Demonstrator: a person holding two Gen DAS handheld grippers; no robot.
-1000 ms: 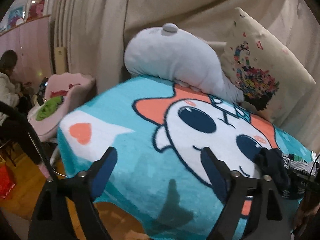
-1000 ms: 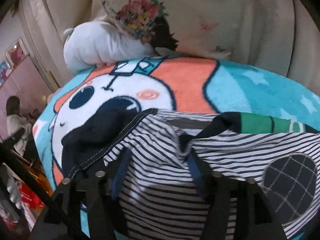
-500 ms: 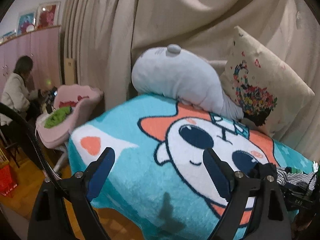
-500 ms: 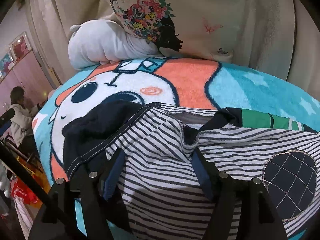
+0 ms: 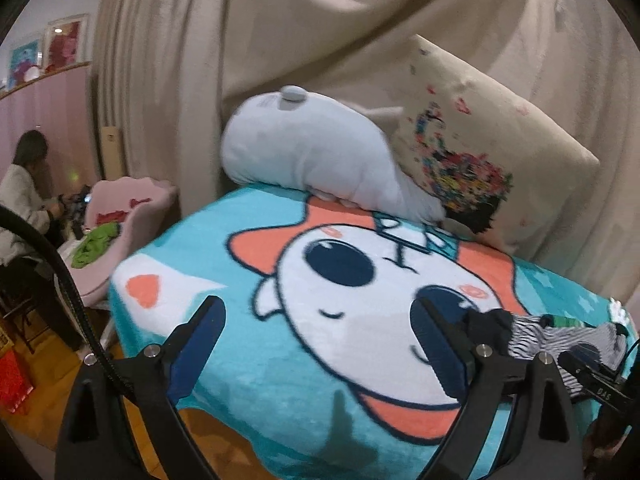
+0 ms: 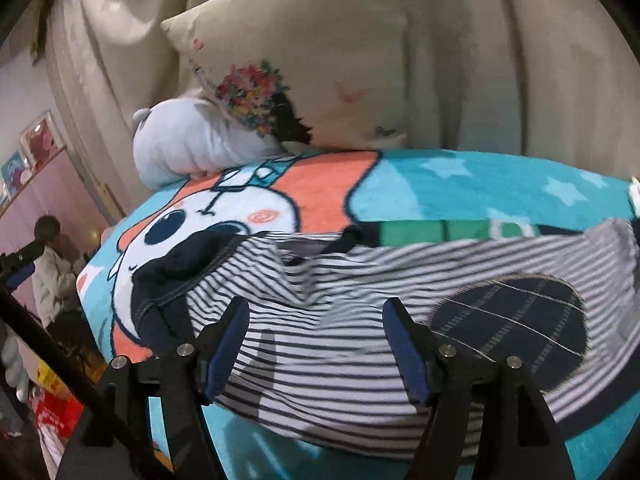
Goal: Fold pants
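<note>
Striped black-and-white pants (image 6: 360,280) lie bunched on the cartoon blanket (image 6: 480,188), with a navy checked patch (image 6: 512,320) at the right, a green band (image 6: 432,232) along the far edge and a navy part (image 6: 188,264) at the left. My right gripper (image 6: 317,306) hovers open just above the pants' near edge, not pinching the cloth. My left gripper (image 5: 318,308) is over bare blanket (image 5: 240,360); its jaws are opening with nothing between them. In the left wrist view the pants (image 5: 536,332) lie to the right of this gripper.
A grey plush (image 5: 304,152) and a cream flowered pillow (image 5: 480,136) lean against the beige curtain (image 5: 320,20) behind the bed. Left of the bed stand a pink chair (image 5: 128,208) with green cloth and a seated person (image 5: 24,192). Wooden floor lies below.
Both grippers have drawn back from the bed, so more of the blanket and pillows shows. The right gripper's fingers came off the striped cloth, and both pairs of jaws stand a little wider.
</note>
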